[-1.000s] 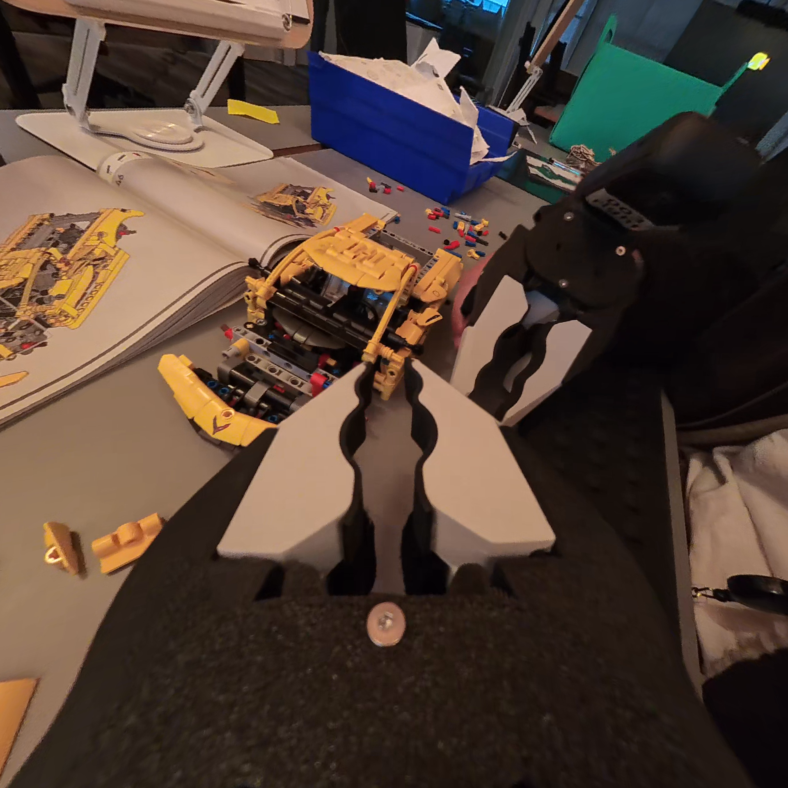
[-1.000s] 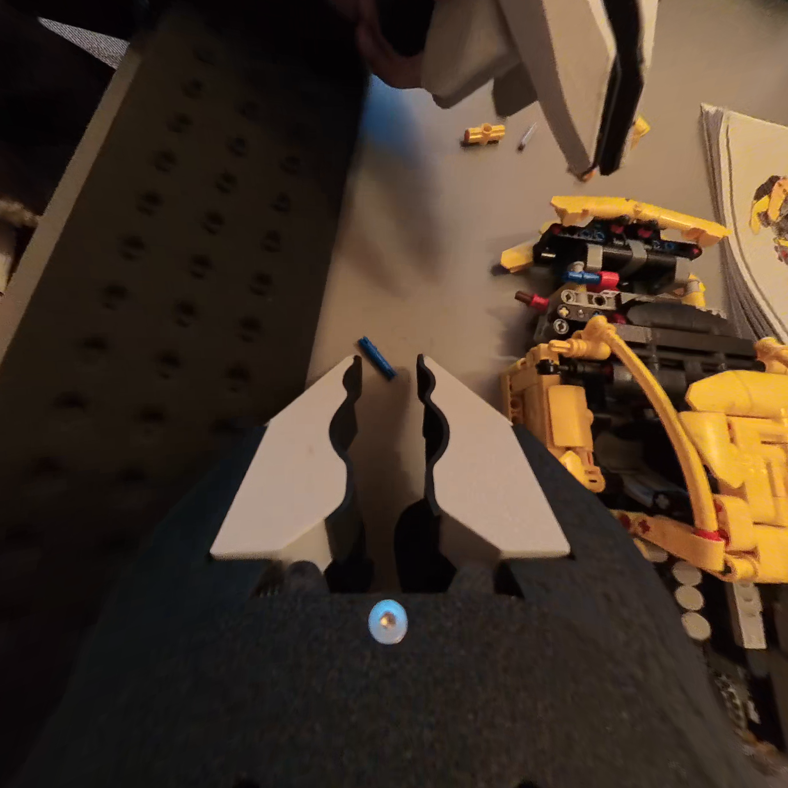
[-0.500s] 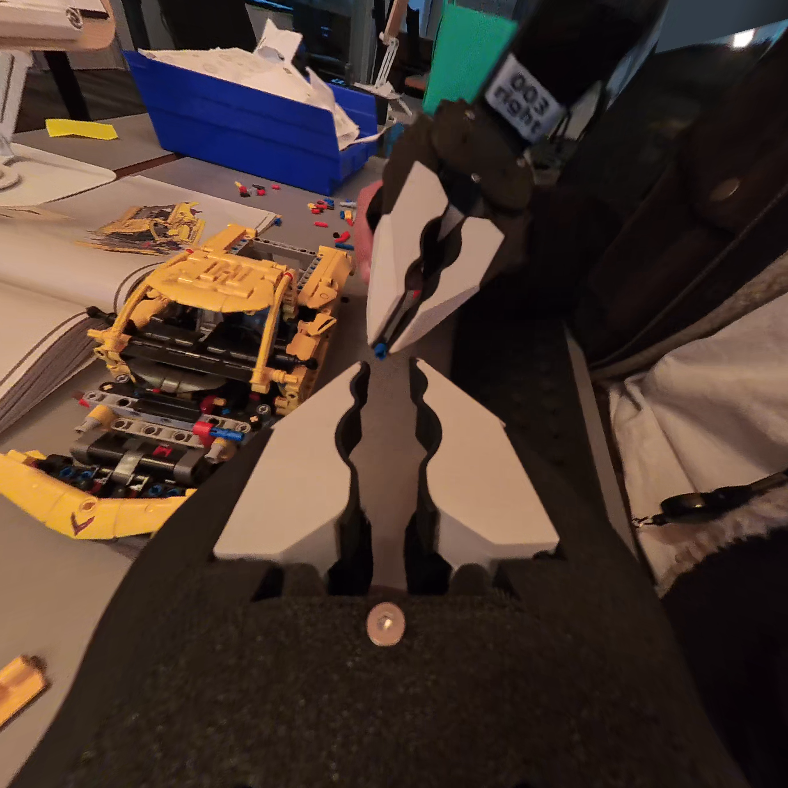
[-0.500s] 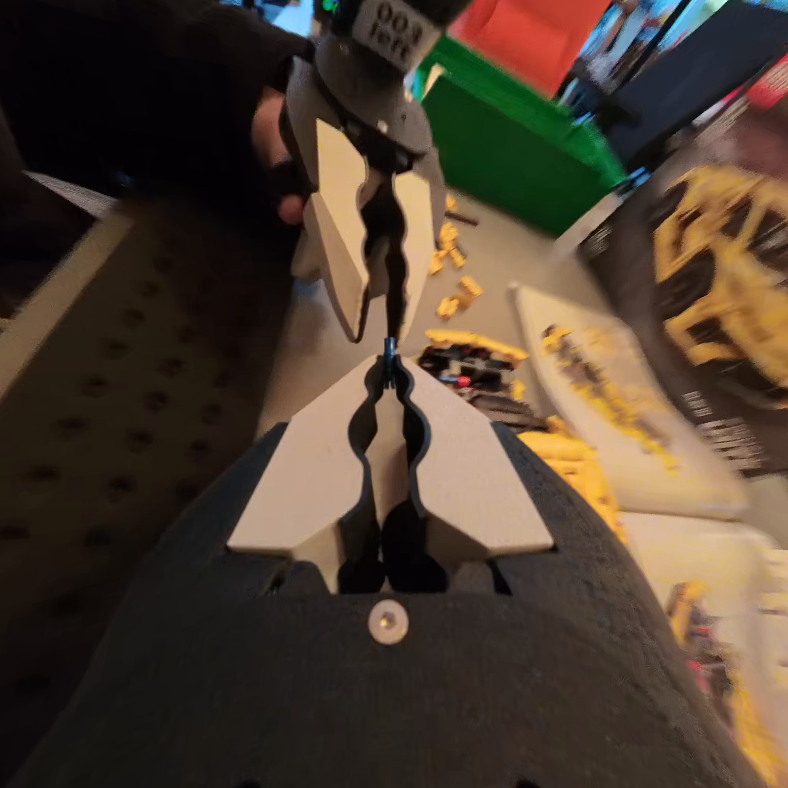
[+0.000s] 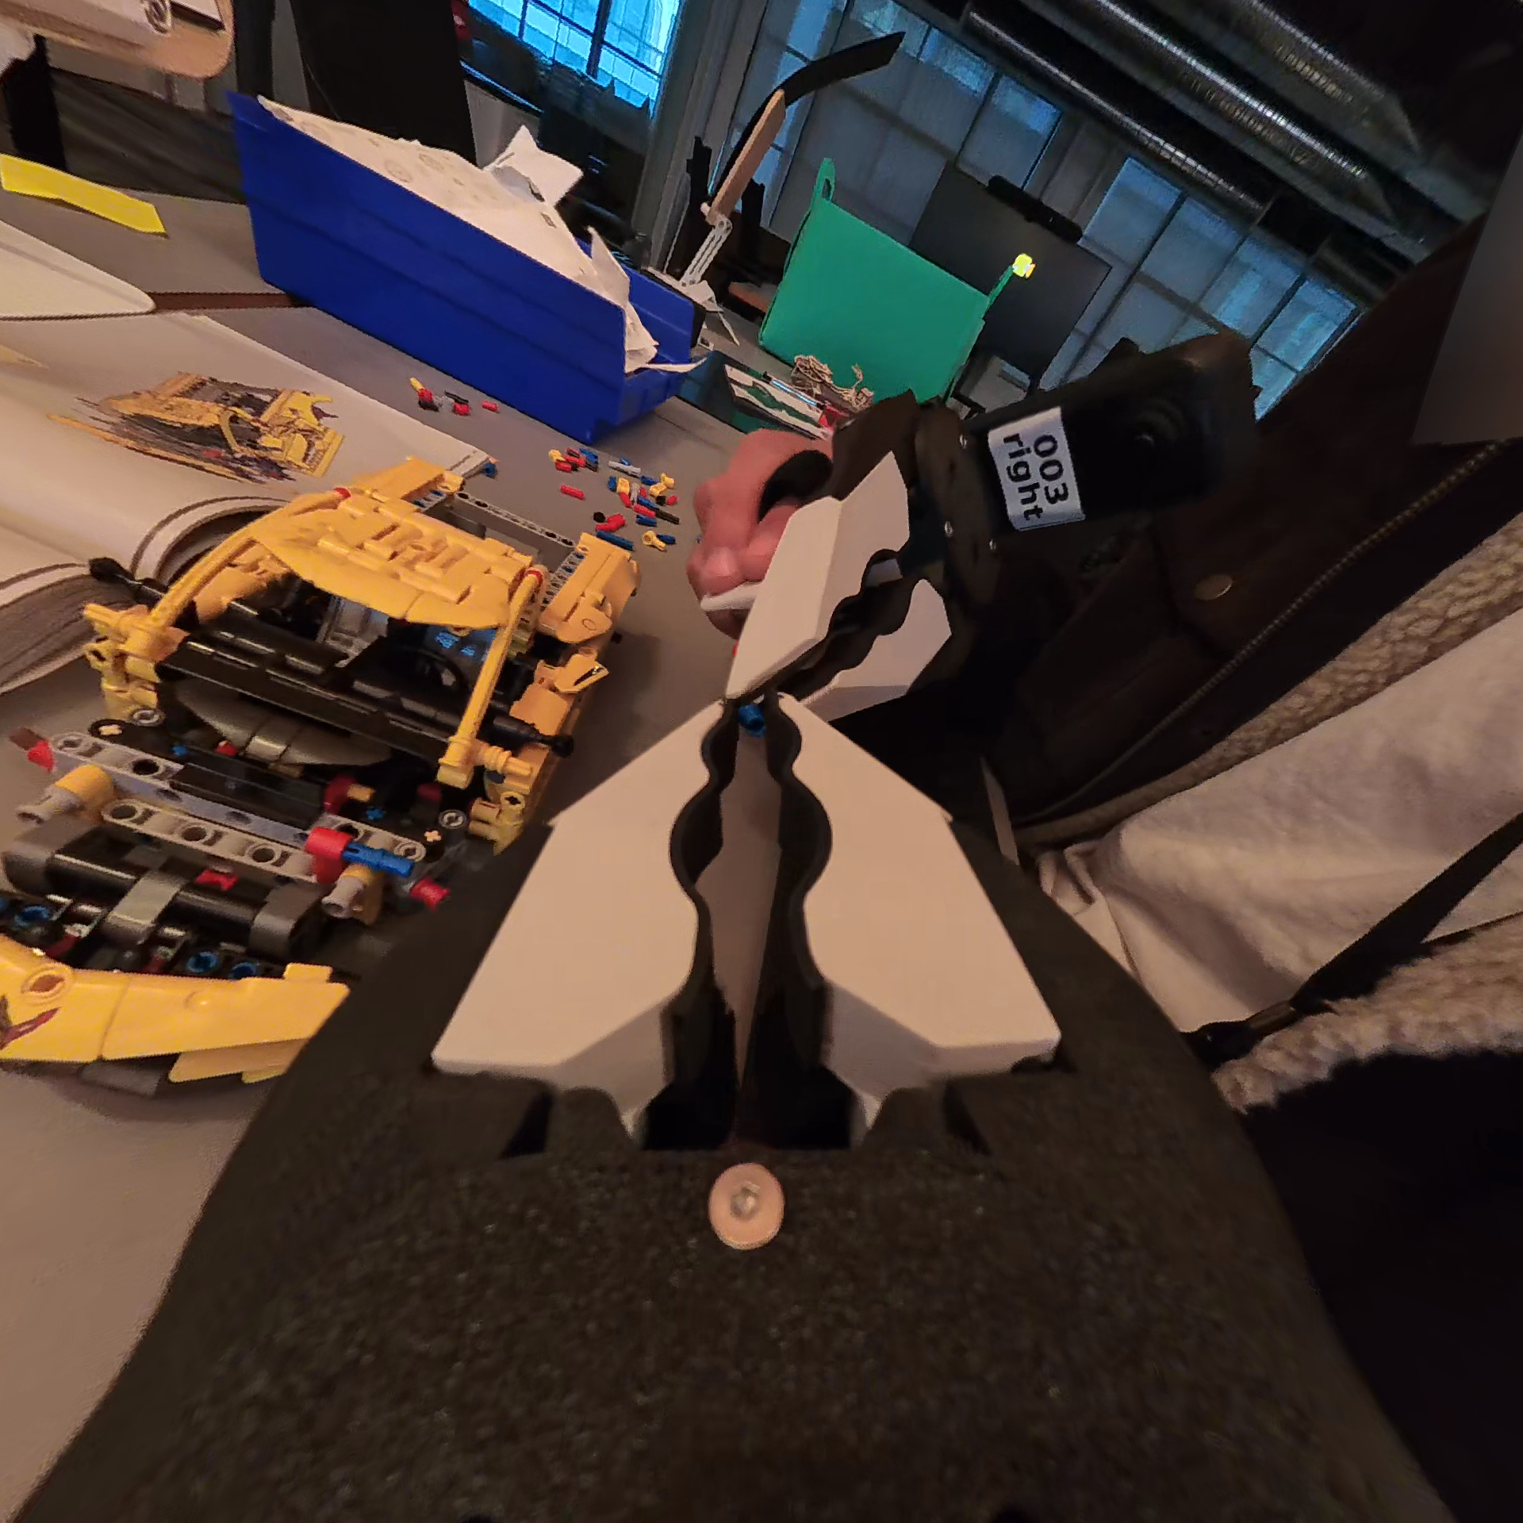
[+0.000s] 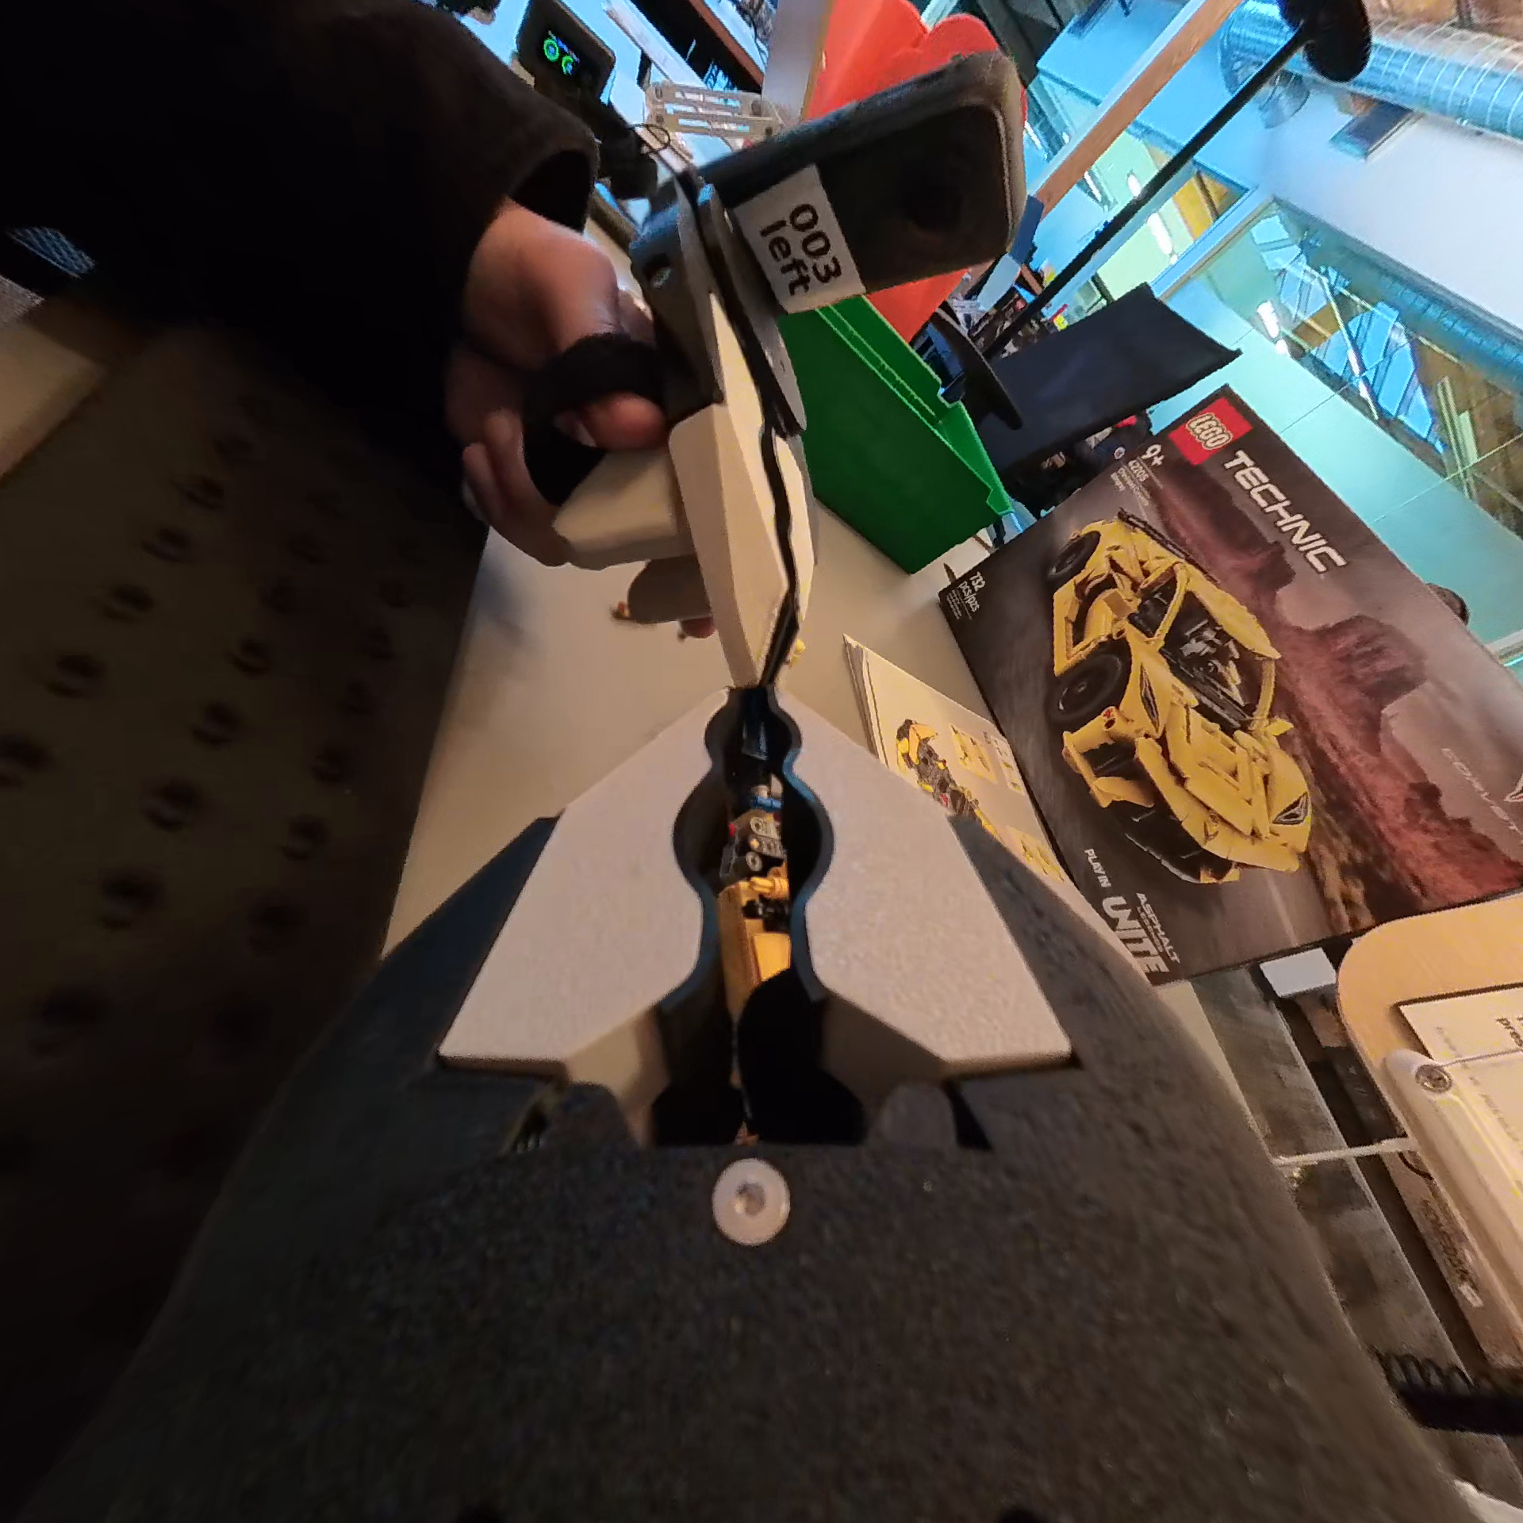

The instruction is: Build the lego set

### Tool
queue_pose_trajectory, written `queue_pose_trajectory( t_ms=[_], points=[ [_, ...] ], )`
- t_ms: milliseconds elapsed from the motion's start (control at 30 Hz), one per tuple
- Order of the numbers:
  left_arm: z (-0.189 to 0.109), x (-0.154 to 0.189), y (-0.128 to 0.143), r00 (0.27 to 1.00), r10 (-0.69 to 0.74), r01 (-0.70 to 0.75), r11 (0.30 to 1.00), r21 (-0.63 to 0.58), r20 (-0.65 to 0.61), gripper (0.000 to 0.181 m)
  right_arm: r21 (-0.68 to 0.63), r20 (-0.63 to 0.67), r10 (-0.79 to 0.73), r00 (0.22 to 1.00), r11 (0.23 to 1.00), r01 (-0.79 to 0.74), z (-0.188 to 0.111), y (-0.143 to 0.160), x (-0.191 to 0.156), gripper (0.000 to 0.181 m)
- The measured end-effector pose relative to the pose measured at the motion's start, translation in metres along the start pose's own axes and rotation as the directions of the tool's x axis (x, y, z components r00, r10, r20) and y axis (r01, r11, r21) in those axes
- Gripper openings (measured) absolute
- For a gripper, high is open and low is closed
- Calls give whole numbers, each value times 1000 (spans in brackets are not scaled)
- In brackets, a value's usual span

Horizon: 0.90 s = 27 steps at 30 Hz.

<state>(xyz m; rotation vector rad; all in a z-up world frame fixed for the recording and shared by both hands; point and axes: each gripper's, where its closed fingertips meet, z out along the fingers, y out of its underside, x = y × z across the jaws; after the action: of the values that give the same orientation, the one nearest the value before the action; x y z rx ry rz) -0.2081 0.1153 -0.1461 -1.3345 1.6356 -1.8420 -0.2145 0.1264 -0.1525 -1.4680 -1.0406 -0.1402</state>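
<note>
Both grippers are meeting tip to tip in the air above the table edge, and a small blue pin [image 5: 748, 715] is sitting right where they meet. It looks like a hand-over, or a re-grip, of that pin before it goes into the half-built yellow car [image 5: 346, 659] lying on the grey table [image 5: 99, 1220] to the left.

The left gripper [image 5: 748, 719] is nearly closed: its jaws are standing a narrow slit apart at the tips, with the blue pin caught in that slit. The right gripper [image 6: 752, 710] is likewise drawn almost together, and something dark and slim is lying between its tips, probably the same pin. The light there is poor, so I cannot say for sure which gripper is truly bearing the pin, or whether both are pinching it at once.

Judging from this, the next move is calling for one gripper to take a firm hold along the pin's length while the other lets go cleanly, without flicking so small a part away. Then the pin is going to need lining up with a hole in the car's frame.

The open instruction booklet [image 5: 165, 461] is lying beyond the car, with loose small pieces [image 5: 626, 494] scattered near a blue bin [image 5: 428, 280]. The set's box [image 6: 1236, 725] is standing propped to the right.
</note>
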Motion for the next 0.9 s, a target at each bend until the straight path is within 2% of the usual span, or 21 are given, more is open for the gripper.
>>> queue_pose_trajectory(
  t_ms=[167,300,367,500,900],
  points=[
    [-6,3,-8,997,-69,71,996,52,-47,5,79,-51,72,996,995,-68,-8,-11,4,4],
    [-10,10,-12,973,-174,187,980,70,-153,5,64,-61,65,996,996,-61,-6,-10,6,16],
    [-10,11,-12,965,-201,215,974,67,-170,5,60,-46,62,997,996,-59,-6,-10,3,16],
    [-9,10,-11,964,-208,220,973,61,-164,5,80,-67,40,997,996,-35,-8,-14,5,4],
    [-8,13,-11,960,-210,224,973,59,-187,5,65,-65,40,997,997,-36,-6,-12,4,3]
  ],
)
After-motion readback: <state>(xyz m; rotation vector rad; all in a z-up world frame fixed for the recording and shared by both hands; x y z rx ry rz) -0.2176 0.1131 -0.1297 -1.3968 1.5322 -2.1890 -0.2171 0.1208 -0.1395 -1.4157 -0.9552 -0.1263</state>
